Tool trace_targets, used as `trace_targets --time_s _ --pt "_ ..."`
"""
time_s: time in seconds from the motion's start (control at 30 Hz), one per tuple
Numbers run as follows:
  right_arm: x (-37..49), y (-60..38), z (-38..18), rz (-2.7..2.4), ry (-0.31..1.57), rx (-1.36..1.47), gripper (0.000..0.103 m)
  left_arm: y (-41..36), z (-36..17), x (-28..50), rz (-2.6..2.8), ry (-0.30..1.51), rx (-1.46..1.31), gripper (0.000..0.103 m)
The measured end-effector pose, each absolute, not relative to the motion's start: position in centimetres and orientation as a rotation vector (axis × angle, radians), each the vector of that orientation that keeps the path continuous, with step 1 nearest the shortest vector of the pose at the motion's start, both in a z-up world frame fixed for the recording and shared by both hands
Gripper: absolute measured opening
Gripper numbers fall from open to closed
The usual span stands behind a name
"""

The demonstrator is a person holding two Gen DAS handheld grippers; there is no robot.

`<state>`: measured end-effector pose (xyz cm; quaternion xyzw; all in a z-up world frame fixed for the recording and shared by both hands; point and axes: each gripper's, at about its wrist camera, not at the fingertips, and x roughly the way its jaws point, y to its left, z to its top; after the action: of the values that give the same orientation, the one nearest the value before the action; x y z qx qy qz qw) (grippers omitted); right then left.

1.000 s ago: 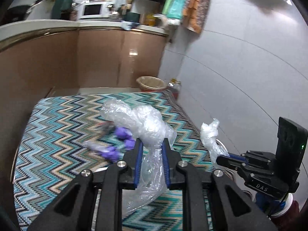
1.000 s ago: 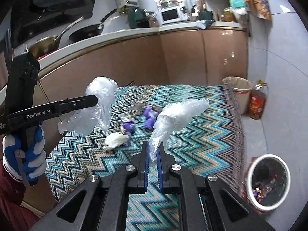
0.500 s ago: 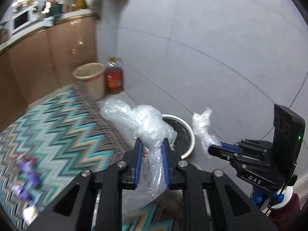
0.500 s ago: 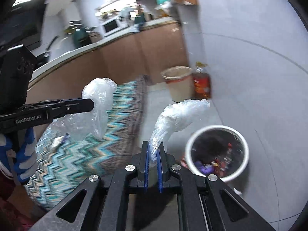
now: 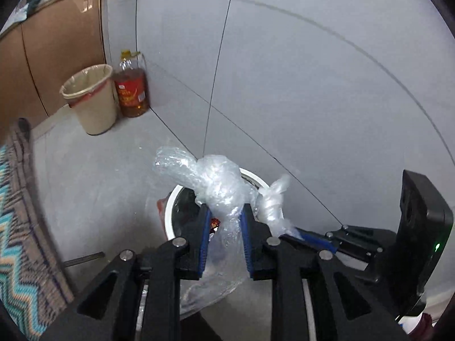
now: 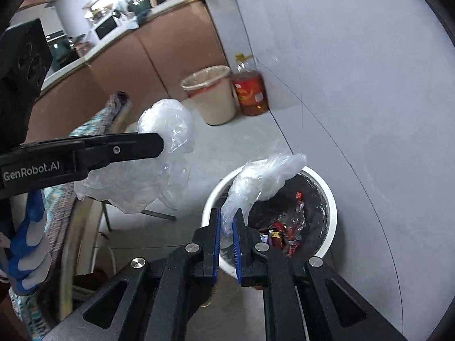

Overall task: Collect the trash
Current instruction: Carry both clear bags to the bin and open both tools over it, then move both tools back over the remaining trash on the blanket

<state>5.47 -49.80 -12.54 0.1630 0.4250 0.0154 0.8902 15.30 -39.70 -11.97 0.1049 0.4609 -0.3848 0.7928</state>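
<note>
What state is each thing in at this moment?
left tool: shut on a knotted clear bag
right tool: shut on a crumpled clear bag
white bin: open, wrappers inside
beige bin: upright, lined
oil bottle: upright, capped

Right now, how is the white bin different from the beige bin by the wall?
The white bin sits right below both grippers; the beige bin stands farther off, beside an oil bottle. The white bin looks dark inside with colourful wrappers; the beige bin has a pale liner over its rim, contents hidden. Both are round, open-topped and on the floor.
</note>
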Motion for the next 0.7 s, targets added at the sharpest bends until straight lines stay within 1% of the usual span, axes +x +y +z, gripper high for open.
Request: trace_targets --time_s 0.03,0.13,0.17,0.2,0.27,0.4,0.5,0.7 --pt "5.9 -50.1 -13.2 0.027 0.893 0.342 0.010 -40.1 -12.6 15.8 -0.827 1.002 0.221 0.023" --pt "6.9 -50.7 -14.6 0.005 0.920 0.350 0.010 -40.8 -14.1 16.9 -0.835 1.037 0.194 0.033" --pt "7.1 -51.1 -15.0 -0.003 0.928 0.353 0.013 -40.9 -14.4 17.1 -0.836 1.041 0.189 0.037" --pt "7.3 -51.5 -15.5 -0.015 0.940 0.361 0.018 -41.0 -14.7 17.3 -0.838 1.043 0.183 0.041" --pt "7.3 -51.9 -16.0 -0.026 0.948 0.371 0.024 -41.2 -15.0 17.4 -0.845 1.048 0.168 0.046" --pt "6.5 -52.1 -16.2 -0.050 0.953 0.378 0.028 -41.3 -14.9 17.7 -0.857 1.048 0.143 0.047" --pt "5.8 -52.0 -15.6 -0.067 0.945 0.384 0.029 -40.6 -14.0 17.1 -0.866 1.025 0.132 0.047" --pt "4.0 -51.1 -12.4 -0.076 0.887 0.386 0.031 -37.3 -9.9 14.9 -0.842 0.894 0.115 0.047"
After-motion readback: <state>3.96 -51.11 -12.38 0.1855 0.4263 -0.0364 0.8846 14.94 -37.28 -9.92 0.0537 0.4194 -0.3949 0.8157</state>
